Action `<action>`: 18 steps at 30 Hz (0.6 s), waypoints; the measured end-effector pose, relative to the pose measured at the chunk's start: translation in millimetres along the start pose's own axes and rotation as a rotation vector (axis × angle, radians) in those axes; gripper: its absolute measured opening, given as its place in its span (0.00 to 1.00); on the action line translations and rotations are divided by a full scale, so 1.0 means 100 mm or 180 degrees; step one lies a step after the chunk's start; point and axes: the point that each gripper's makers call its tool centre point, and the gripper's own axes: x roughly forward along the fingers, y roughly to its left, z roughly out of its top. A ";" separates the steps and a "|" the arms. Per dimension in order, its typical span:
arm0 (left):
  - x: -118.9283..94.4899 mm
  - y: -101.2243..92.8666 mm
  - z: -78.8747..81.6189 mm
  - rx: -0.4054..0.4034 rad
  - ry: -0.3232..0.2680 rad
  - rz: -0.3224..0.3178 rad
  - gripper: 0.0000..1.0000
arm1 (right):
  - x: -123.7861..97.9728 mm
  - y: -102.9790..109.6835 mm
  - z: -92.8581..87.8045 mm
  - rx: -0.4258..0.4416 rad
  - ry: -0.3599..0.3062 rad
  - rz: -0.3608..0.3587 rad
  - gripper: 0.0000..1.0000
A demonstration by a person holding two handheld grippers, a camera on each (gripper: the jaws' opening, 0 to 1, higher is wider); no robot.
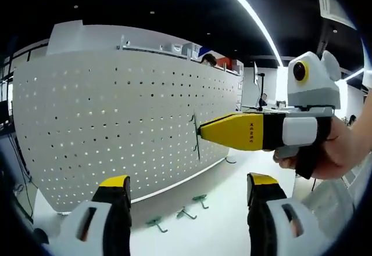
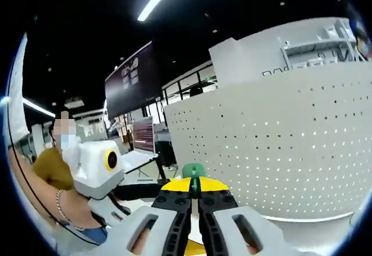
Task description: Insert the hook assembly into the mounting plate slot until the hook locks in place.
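Note:
The white perforated mounting plate (image 1: 116, 122) stands upright on the table and also rises on the right of the right gripper view (image 2: 290, 151). My right gripper (image 1: 202, 132) comes in from the right, shut on a dark green hook (image 1: 196, 135) whose thin wire lies against the plate's face. In the right gripper view the green hook (image 2: 193, 171) sticks up between the closed yellow-tipped jaws of the right gripper (image 2: 195, 189). My left gripper (image 1: 187, 187) is open and holds nothing, a short way in front of the plate.
Several loose green hooks (image 1: 186, 212) lie on the white table (image 1: 221, 233) along the plate's foot. A person's hand (image 1: 343, 151) holds the right gripper. Shelving and office fittings (image 2: 139, 87) stand behind the plate.

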 end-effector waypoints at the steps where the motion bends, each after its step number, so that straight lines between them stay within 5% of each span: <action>1: 0.00 0.00 0.00 -0.0001 0.0001 -0.0002 0.84 | 0.00 0.01 0.01 0.0011 -0.0011 0.0012 0.00; 18: 0.00 0.02 -0.02 -0.0045 0.0014 0.0006 0.84 | 0.05 -0.21 0.05 0.0138 -0.0008 -0.0185 0.00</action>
